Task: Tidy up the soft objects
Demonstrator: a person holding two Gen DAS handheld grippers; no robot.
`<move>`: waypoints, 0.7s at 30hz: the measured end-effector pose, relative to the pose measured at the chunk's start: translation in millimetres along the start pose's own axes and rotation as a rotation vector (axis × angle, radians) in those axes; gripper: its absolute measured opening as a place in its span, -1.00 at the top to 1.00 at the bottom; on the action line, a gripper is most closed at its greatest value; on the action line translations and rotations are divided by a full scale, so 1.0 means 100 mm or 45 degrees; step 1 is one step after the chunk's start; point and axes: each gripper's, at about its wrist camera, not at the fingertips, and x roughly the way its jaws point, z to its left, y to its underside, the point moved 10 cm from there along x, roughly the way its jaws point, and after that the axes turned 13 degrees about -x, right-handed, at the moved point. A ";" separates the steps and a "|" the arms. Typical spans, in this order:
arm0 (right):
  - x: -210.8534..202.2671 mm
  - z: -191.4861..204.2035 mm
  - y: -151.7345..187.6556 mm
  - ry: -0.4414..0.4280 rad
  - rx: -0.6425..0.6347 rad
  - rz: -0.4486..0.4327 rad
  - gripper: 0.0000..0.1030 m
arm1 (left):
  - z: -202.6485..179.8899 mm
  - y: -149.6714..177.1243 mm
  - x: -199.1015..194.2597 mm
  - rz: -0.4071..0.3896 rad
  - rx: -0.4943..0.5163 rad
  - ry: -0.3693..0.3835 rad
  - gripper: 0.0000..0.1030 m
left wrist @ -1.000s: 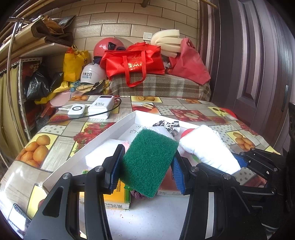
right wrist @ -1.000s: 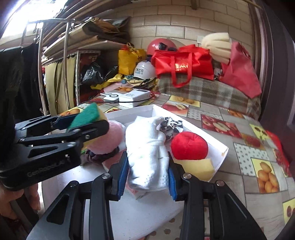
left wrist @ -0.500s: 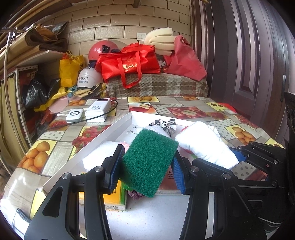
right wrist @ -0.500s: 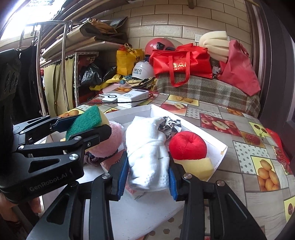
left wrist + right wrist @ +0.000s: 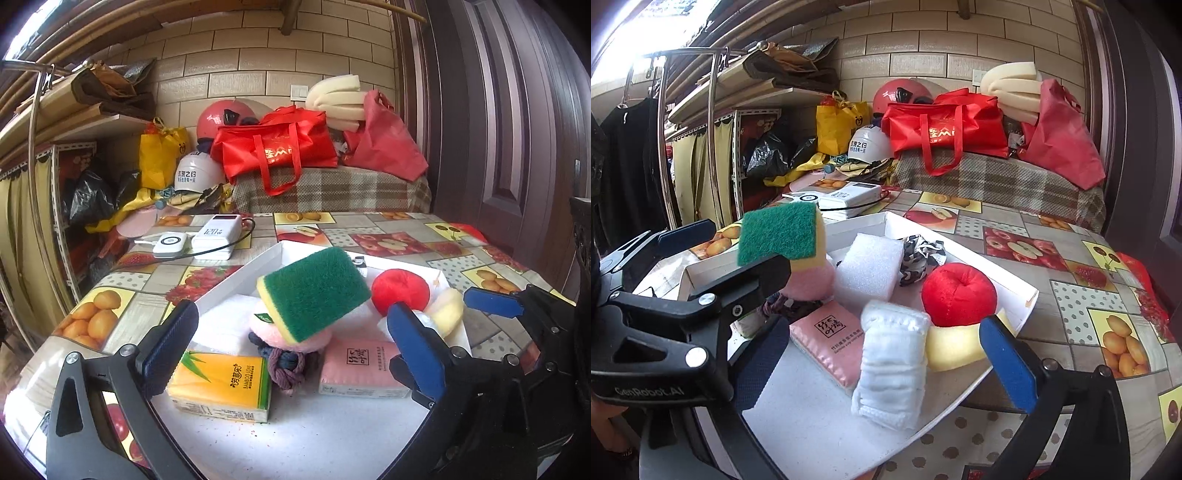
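Observation:
My left gripper (image 5: 291, 350) hovers over the near end of the white tray (image 5: 236, 280), its jaws opening wide. The green-and-yellow sponge (image 5: 314, 291) lies free between them, tilted on a pink puff (image 5: 295, 336). My right gripper (image 5: 884, 363) is beside it, jaws likewise opening. The white folded towel (image 5: 892, 365) stands loose between its fingers on the tray (image 5: 1015, 317), touching neither pad. Around them lie a red plush apple (image 5: 956, 295), a yellow sponge (image 5: 953, 347), a pink tissue pack (image 5: 827, 339), a white foam block (image 5: 868, 269) and a yellow tissue pack (image 5: 221, 384).
Two white power banks (image 5: 218, 232) with a cable lie on the fruit-print tablecloth beyond the tray. A red bag (image 5: 277, 151) and helmets are piled at the back. A dark door (image 5: 517, 147) closes off the right side.
Both grippers have opened. The green sponge left the left pads and dropped onto the pink puff. The white towel left the right pads and now stands in the tray.

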 end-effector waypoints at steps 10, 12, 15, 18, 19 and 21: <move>-0.04 -0.05 0.00 0.021 0.035 -0.023 -1.00 | 0.03 -0.08 -0.14 -0.092 -0.018 0.012 -1.00; -0.08 -0.07 -0.01 0.028 0.048 -0.047 -1.00 | 0.02 -0.08 -0.16 -0.097 -0.014 0.015 -1.00; -0.11 -0.10 -0.02 0.040 0.063 -0.066 -1.00 | 0.01 -0.09 -0.16 -0.095 -0.020 0.022 -1.00; -0.13 -0.12 -0.03 0.047 0.066 -0.079 -1.00 | 0.01 -0.09 -0.16 -0.091 -0.026 0.026 -1.00; -0.14 -0.12 -0.03 0.053 0.066 -0.083 -1.00 | 0.01 -0.09 -0.17 -0.090 -0.029 0.028 -1.00; -0.16 -0.13 -0.03 0.074 0.065 -0.090 -1.00 | -0.01 -0.08 -0.18 -0.086 -0.033 0.030 -1.00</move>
